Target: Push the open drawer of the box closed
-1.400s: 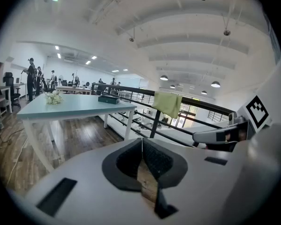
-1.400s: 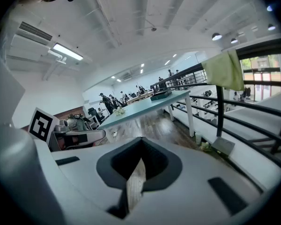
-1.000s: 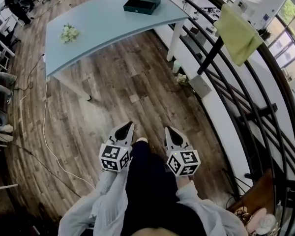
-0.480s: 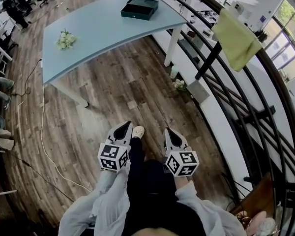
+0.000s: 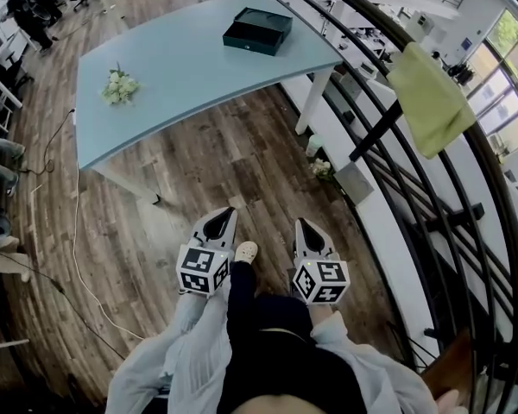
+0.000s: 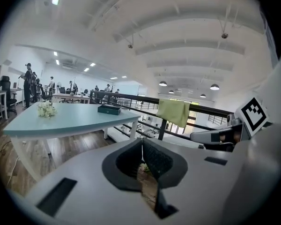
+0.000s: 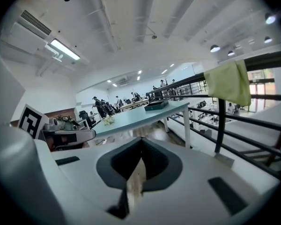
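A dark green flat box [image 5: 257, 30] lies near the far right corner of a pale blue table [image 5: 181, 76]; from here I cannot tell whether its drawer is open. It also shows small in the left gripper view as the box [image 6: 109, 109] and in the right gripper view as the box [image 7: 156, 105]. My left gripper [image 5: 224, 216] and right gripper [image 5: 302, 225] are held low in front of the person, well short of the table, over the wooden floor. Both are shut, tips together, with nothing between them.
A white flower bunch [image 5: 119, 85] lies on the table's left part. A black railing [image 5: 388, 119] with a yellow-green cloth [image 5: 431, 97] draped on it runs along the right. A cable [image 5: 73, 231] trails on the floor at left. People and chairs [image 5: 30, 7] stand far back left.
The person has stepped forward with a white shoe showing between the grippers; the table and box have shifted slightly in the view. Both grippers stay shut and side by side.
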### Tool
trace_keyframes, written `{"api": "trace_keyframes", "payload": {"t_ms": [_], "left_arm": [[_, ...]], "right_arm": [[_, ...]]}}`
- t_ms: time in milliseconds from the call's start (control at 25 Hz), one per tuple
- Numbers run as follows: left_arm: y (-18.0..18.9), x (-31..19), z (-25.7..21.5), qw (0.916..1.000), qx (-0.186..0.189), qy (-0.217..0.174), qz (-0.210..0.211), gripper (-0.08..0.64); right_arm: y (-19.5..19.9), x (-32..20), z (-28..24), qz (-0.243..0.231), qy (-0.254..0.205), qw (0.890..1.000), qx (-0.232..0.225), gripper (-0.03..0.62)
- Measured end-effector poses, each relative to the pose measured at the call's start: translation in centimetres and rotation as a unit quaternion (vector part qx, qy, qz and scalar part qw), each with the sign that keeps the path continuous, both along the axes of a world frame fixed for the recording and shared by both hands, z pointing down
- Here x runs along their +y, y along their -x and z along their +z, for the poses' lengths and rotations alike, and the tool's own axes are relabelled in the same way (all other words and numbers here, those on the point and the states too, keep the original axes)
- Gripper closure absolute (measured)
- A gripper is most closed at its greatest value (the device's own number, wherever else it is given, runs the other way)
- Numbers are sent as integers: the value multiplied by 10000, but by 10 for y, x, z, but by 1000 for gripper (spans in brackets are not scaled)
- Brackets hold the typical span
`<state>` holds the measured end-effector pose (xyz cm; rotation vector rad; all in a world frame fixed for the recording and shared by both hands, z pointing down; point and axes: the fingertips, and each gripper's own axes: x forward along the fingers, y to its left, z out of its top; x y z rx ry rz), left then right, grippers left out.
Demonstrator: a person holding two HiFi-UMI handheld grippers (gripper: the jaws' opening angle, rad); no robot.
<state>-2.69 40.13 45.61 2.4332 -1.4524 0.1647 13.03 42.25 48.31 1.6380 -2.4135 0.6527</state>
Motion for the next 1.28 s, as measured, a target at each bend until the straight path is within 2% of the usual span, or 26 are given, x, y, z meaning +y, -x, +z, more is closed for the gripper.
{"api": "trace_keyframes", "payload": {"t_ms": [720,1280], "left_arm": [[37,-139,2,9993,-79,-23,378,541],[62,-154,19,9993,-53,258,264,541]], "right_arm": [[45,-132,-1,198,30,9997,170,587],[71,-156,6,77,209,9996,151,586]]}}
